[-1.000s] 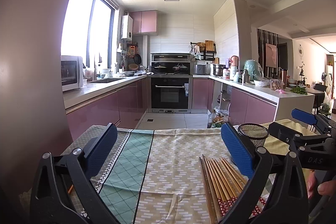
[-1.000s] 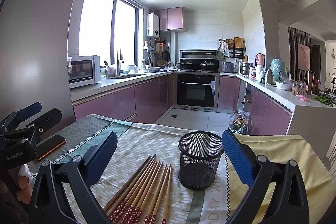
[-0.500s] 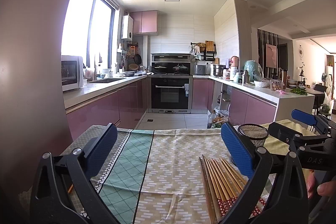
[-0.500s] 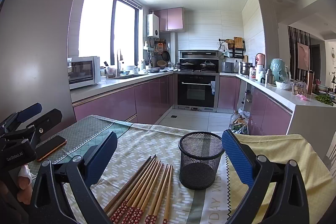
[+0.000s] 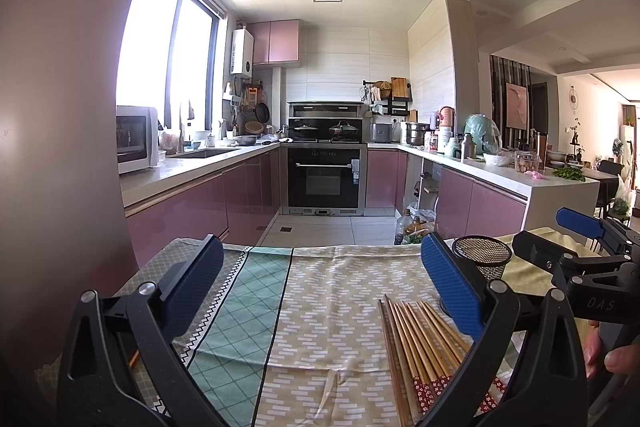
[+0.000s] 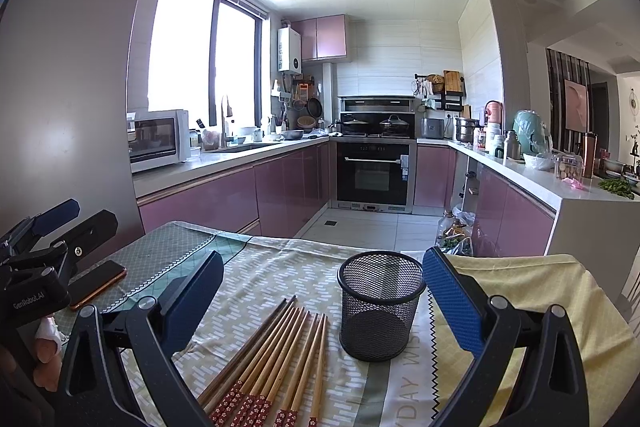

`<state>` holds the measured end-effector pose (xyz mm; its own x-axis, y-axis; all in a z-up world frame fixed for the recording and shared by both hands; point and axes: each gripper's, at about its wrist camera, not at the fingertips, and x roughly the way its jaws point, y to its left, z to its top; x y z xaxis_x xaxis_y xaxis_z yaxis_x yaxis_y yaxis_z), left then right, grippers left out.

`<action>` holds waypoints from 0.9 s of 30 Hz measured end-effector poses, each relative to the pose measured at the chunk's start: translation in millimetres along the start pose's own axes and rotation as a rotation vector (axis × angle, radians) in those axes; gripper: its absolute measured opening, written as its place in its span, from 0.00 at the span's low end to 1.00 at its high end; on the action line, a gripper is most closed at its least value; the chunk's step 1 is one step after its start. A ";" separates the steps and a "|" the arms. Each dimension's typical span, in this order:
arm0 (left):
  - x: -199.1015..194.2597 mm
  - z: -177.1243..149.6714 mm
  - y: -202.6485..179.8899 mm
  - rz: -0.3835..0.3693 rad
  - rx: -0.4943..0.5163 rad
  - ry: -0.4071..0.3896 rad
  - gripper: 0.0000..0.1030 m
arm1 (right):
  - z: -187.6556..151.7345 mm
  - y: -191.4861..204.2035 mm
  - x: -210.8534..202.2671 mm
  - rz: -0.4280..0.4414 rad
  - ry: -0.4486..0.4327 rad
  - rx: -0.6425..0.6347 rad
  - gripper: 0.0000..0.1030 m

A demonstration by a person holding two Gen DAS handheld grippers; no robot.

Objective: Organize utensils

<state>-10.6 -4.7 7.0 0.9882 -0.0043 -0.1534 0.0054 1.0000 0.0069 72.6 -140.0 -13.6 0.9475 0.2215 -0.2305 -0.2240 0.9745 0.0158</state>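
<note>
Flat wooden chopsticks (image 6: 276, 359), round black mesh cup (image 6: 380, 307), patterned cloth (image 6: 256, 279).

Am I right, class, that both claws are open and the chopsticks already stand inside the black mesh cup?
Not quite. Both claws, left and right, are open, but the chopsticks lie flat on the tablecloth beside the black mesh cup, which is empty. The right wrist view shows it.
</note>
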 end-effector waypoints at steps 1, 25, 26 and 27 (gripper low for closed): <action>-0.4 0.3 -0.1 0.000 0.000 0.000 0.94 | -0.1 -0.4 -0.3 0.000 -0.001 0.000 0.94; -0.7 1.9 -0.8 0.001 0.001 -0.002 0.94 | 0.0 -1.5 -1.7 0.000 -0.009 0.011 0.94; -0.6 1.6 -0.5 0.001 0.000 -0.001 0.94 | 0.1 -0.9 -1.1 -0.001 -0.008 0.011 0.94; -0.5 1.6 -0.4 0.000 0.000 -0.001 0.94 | -0.1 -1.3 -1.6 -0.001 -0.008 0.010 0.94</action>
<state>-10.9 -5.1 8.7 0.9883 -0.0041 -0.1523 0.0052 1.0000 0.0070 71.4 -141.6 -13.4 0.9496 0.2204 -0.2231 -0.2204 0.9751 0.0251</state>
